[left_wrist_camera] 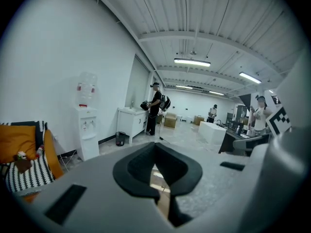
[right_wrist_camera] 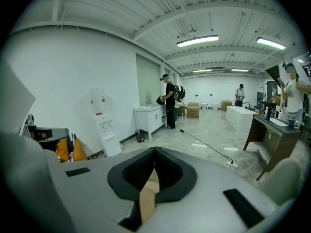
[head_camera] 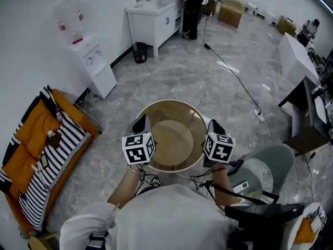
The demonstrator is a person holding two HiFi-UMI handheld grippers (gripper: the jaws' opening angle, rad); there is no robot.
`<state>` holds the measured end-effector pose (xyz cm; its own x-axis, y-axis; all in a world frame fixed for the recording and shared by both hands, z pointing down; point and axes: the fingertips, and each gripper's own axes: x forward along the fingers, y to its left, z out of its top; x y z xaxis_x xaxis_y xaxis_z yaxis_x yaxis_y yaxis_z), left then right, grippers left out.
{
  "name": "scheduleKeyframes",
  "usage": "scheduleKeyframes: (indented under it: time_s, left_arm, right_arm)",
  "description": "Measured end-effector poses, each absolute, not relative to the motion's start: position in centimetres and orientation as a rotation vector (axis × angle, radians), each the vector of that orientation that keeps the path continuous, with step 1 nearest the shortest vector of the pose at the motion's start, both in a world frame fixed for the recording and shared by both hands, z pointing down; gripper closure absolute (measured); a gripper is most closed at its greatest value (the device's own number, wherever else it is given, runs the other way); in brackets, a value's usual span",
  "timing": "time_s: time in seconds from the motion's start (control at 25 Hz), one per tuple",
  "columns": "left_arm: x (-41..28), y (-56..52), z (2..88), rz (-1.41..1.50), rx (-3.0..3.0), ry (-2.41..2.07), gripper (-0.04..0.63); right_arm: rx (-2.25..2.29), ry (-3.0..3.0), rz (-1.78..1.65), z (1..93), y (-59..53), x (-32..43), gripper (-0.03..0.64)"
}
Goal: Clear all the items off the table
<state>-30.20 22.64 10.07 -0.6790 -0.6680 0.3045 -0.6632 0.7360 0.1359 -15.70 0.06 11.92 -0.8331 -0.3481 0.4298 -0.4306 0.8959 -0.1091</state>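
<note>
Round tan basin [head_camera: 171, 139] sits right in front of the person, over the grey marble floor [head_camera: 208, 82], open side up, nothing visible inside. It's pinched by the rim on both sides. Can't tell if anything supports it from below.

Left gripper [head_camera: 141, 124]: on the basin's left rim, jaws closed down to a sliver, and its own view shows a thin tan strip of wall [left_wrist_camera: 162, 198] caught between the pads. Marker cube [head_camera: 138, 149] faces up.

Right gripper [head_camera: 215, 127]: same on the right rim, jaws pressed together on the tan edge [right_wrist_camera: 148, 194]. Both point slightly downward, away from the person.

Surroundings: orange and striped cushion [head_camera: 41, 155] far left on the floor, white water dispenser [head_camera: 89, 59] against the left wall, white sink cabinet [head_camera: 153, 17] at the far side with a person [head_camera: 192, 7] standing at it. A black cable [head_camera: 234, 72] runs across the floor, and a grey chair [head_camera: 273, 163] sits near right.
</note>
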Motion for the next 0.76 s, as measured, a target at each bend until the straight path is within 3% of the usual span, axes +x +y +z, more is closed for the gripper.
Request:
scheduleKeyframes:
  time_s: [0.76]
  left_arm:
    - [-31.0,20.9,10.4,0.019,1.067,-2.577,0.594]
  right_arm:
    - [0.584,-2.627,0.304,12.8,-1.0,-15.9,0.594]
